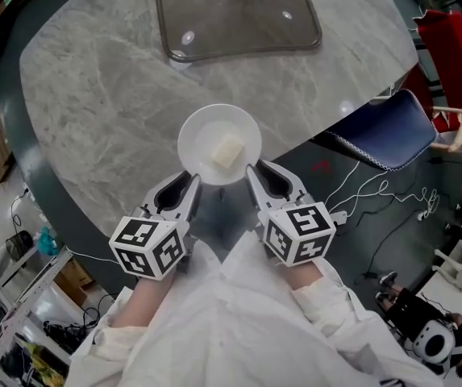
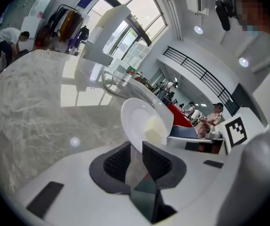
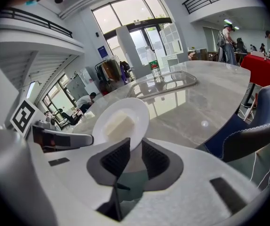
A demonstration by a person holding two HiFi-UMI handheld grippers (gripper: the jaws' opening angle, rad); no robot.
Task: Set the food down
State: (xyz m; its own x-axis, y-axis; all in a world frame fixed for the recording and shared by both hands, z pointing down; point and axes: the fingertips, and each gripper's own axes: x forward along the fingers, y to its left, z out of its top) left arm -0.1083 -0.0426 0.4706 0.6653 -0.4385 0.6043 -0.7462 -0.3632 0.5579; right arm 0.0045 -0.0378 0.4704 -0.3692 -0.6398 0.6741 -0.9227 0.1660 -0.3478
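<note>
1. Here's the white plate (image 1: 194, 139), hanging over the near edge of the marble table (image 1: 93, 95). A pale block of food (image 1: 229, 150) sits on it, a little right of centre. I can't tell whether the plate's base touches the stone.
2. The left gripper (image 2: 135, 147) has its jaws nearly together, pinching the plate's near rim on the left; the ribbed pads bite the thin edge.
3. The right gripper (image 3: 134, 147) does the same on the rim's near right side, jaws narrowed onto the edge, nothing else between them.
4. Handling call: the plate looks stiff, glossy and hard, probably ceramic, so likely slippery at the pads and liable to chip if it lands hard on stone.
5. The food looks soft and light, and nothing fixes it down. Any tilt would probably send it sliding across that smooth surface.
6. A grip at two rim points, near each other, looks fair for keeping it level; both holds ought to lower evenly.
7. There's bare marble ahead, well short of the glass tray (image 1: 239, 14) at the far side.
</note>
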